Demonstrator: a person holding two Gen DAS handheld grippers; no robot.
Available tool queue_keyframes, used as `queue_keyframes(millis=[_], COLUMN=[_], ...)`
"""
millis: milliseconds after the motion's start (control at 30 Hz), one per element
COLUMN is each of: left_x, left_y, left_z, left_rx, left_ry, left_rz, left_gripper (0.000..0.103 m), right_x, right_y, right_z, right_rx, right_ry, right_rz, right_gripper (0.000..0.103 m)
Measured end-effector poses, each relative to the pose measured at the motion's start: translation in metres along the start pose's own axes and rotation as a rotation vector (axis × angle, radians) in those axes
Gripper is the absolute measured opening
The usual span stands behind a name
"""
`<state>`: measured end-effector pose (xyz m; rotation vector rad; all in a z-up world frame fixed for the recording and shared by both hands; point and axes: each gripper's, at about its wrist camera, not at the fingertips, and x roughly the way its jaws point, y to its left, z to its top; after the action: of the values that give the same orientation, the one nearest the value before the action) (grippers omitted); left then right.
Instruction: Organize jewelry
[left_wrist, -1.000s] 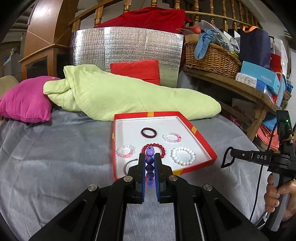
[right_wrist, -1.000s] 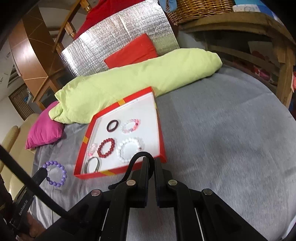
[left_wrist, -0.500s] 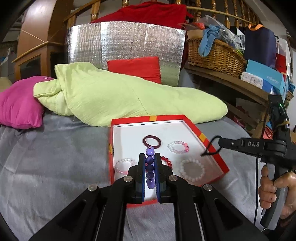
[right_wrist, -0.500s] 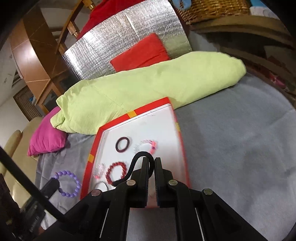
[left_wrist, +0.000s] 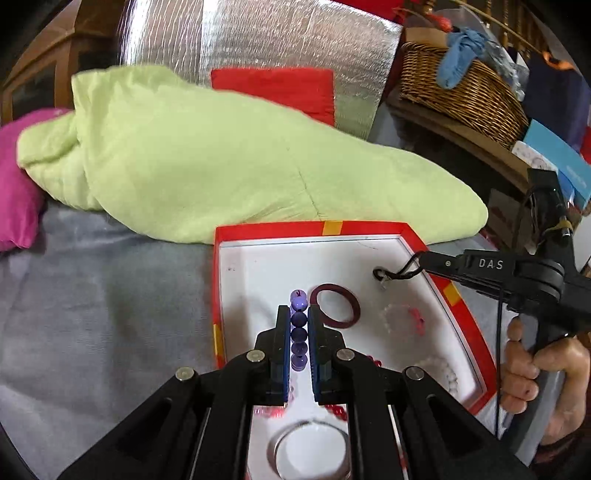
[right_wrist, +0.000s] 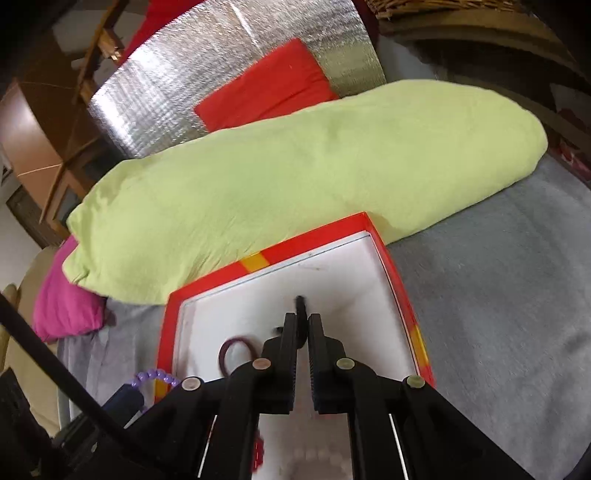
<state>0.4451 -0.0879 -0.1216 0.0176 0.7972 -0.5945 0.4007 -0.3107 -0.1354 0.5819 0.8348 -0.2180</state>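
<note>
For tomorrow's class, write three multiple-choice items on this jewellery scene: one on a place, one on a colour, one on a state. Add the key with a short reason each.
1. Where does the dark red ring lie?
A. inside the red-rimmed tray
B. on the grey cloth
C. on the green bedding

2. What colour are the beads of the bracelet in the left gripper?
A. white
B. purple
C. green

3. How is the right gripper?
A. wide open
B. shut on a black cord
C. shut on a cushion

Key: A, it rests on the tray's white floor; B, purple beads between the fingers; B, the cord sticks out from the closed fingers.

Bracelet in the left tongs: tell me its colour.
Purple beads, clearest in the left wrist view.
</note>
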Motion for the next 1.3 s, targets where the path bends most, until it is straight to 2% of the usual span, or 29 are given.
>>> queue_keyframes(millis=[133,267,367,433,500,567,633,700,800,867,933,1000,1133,1233,1300], left_x=[0.022,0.031,0.029,0.021,0.006,-0.008,-0.034,-0.058,-0.096,-0.128,-0.153,-0.169,-0.18,-0.184,-0.184], left_y=[0.01,0.012,0.01,0.011,0.009,0.002,-0.008,-0.018,-0.026,-0.033,-0.039,-0.046,-0.062,-0.07,-0.075], left_z=[0.001,0.002,0.002,0.004,0.007,0.009,0.011,0.012,0.011,0.001,-0.019,-0.045,-0.088,-0.122,-0.137], left_rx=[-0.039,-0.045,-0.024,-0.025,-0.028,-0.008,0.02,0.051,0.076,0.067,0.033,0.026,0.036,0.021,0.036], left_ry=[0.042,0.049,0.048,0.036,-0.003,-0.031,-0.059,-0.086,-0.124,-0.182,-0.244,-0.281,-0.221,-0.175,-0.152], left_rz=[0.007,0.008,0.038,0.083,0.126,0.139,0.172,0.219,0.301,0.362,0.409,0.422,0.399,0.32,0.332], left_gripper=[0.009,0.009,0.024,0.049,0.055,0.06,0.074,0.074,0.082,0.086,0.096,0.1,0.1,0.1,0.1], right_x=[0.021,0.034,0.035,0.032,0.025,0.013,-0.001,-0.021,-0.052,-0.07,-0.089,-0.109,-0.147,-0.173,-0.189], right_y=[-0.002,-0.001,-0.001,0.0,0.0,0.003,0.01,0.019,0.029,0.034,0.036,0.036,0.033,0.035,0.033], right_z=[0.005,0.005,0.006,0.006,0.007,0.006,0.002,-0.004,-0.02,-0.036,-0.055,-0.077,-0.118,-0.15,-0.168], right_rx=[0.031,0.034,0.036,0.037,0.036,0.019,-0.024,-0.085,-0.165,-0.223,-0.287,-0.338,-0.384,-0.445,-0.473], right_ry=[0.01,0.022,0.011,0.008,0.003,0.008,0.006,-0.006,-0.026,-0.034,-0.037,-0.046,-0.058,-0.077,-0.11], right_rz=[0.009,0.0,-0.004,-0.001,0.001,-0.004,-0.021,-0.045,-0.086,-0.11,-0.14,-0.168,-0.192,-0.222,-0.258], right_gripper=[0.007,0.008,0.009,0.009,0.01,0.013,0.02,0.021,0.021,0.024,0.032,0.043,0.044,0.049,0.055])
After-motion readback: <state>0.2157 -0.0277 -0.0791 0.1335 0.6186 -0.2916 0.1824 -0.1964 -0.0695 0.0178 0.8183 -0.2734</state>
